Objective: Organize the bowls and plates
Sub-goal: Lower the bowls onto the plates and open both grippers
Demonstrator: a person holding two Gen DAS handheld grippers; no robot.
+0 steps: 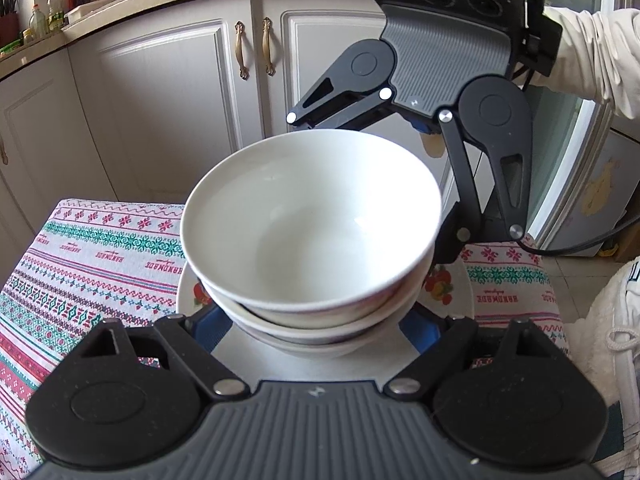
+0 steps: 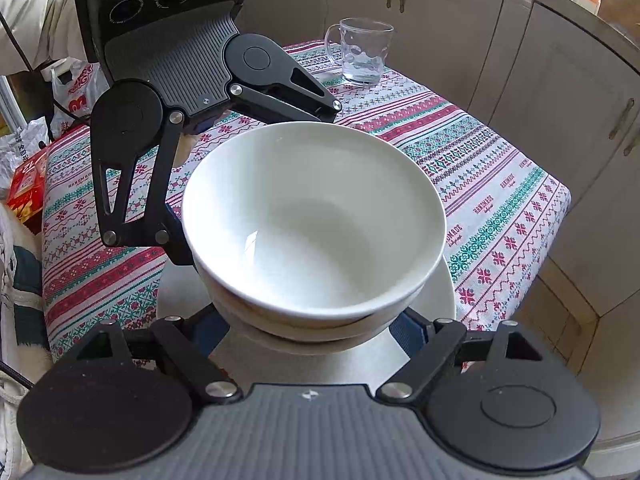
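Nearest in the left wrist view, the left gripper (image 1: 316,320) sits low w/ its jaws spread wide either side of the bowl stack (image 1: 312,224); blue pads just beside the lower bowls, but contact can't be told, so it reads as released, not clamping. Same story from the other side: the right gripper (image 2: 312,320) has its jaws splayed around the base of the stack, no clear grip.

The stack is white bowls nested, mouths straight up, sitting upright on a white plate (image 1: 452,308) w/ fruit print at its rim. Round things, so no real long axis; the stack's axis runs vertical. The top bowl looks a touch off-centre on the ones under it. The plate rests on the patterned tablecloth (image 2: 480,184), roughly mid-table.

The 2 grippers face each other across the bowls, each one's linkage arms flanking the stack, so the bowls are boxed in on both sides.

Farther back in the right wrist view: a clear glass mug (image 2: 362,52) stands upright near the far table edge, well apart from the stack, handle to the left. A red box (image 2: 26,188) and plastic bags (image 2: 76,92) lie off the table's left side. Beyond, cream cabinet doors (image 1: 168,92) w/ brass handles, bottles on the counter (image 1: 52,12).
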